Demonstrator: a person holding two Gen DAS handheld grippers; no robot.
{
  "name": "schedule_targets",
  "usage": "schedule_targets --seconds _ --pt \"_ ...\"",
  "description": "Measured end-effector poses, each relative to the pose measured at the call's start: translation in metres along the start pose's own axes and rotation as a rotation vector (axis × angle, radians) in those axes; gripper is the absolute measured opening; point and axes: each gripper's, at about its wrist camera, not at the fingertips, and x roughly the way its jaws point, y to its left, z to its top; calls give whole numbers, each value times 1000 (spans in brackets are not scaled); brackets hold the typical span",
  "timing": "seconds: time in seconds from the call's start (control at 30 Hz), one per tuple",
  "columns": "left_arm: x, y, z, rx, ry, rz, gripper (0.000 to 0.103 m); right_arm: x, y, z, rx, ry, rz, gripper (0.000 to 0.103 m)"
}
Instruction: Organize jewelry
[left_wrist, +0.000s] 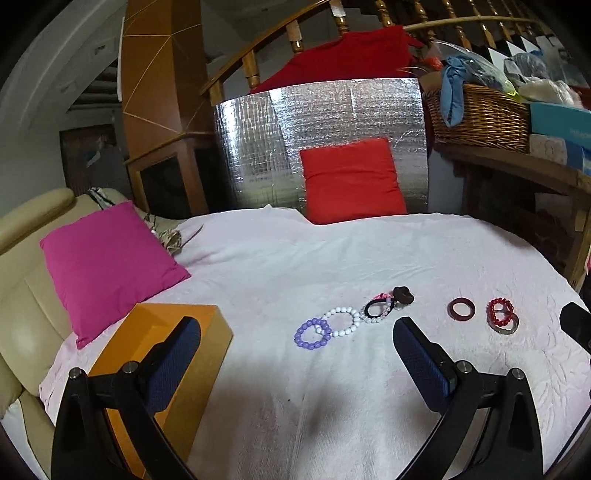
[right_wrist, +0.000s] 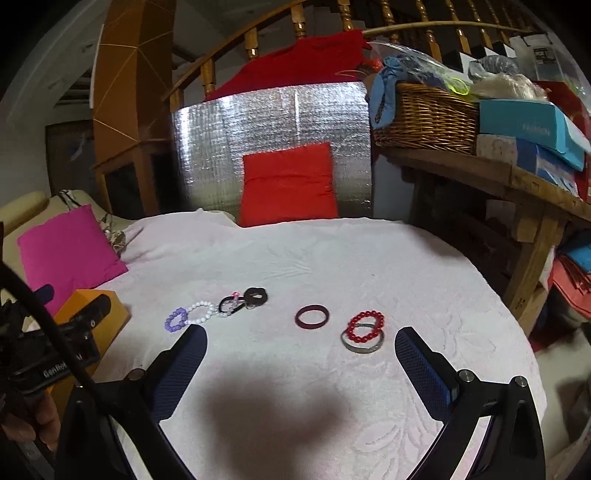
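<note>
Left gripper (left_wrist: 297, 332) hovers low over white-covered bench (left_wrist: 332, 258), fingers wide, empty (orange box (left_wrist: 162, 354) behind left finger). Purple bracelet (left_wrist: 312, 333) between fingertips, just ahead. Right gripper (right_wrist: 301, 341) likewise wide, empty; red bead bracelet (right_wrist: 366, 326) on silver bangle (right_wrist: 362, 347) near right finger.

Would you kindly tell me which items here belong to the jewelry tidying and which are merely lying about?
For the job: purple bead bracelet, white bead bracelet, black hair tie, dark red bangle, red bead bracelet, metal bangle, orange box.

Lying about: pink pillow, red cushion, wicker basket.
</note>
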Motion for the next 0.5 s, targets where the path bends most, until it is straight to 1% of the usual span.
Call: schedule_targets --seconds 0.07,0.23,0.37,0.43,0.5 --pt "2 0 1 0 -6 4 103 1 0 0 -7 7 -19 103" --pt "7 4 0 -13 12 3 103 4 -3 -3 -25 19 -28 103" --pt "10 3 -5 11 16 6 103 10 -4 -6 -16 33 -17 103" --pt "12 3 -6 16 25 -1 103 12 -2 -8 -26 33 -22 103" --pt "16 5 -7 4 43 -34 103 16 0 -10 -43 43 -38 103"
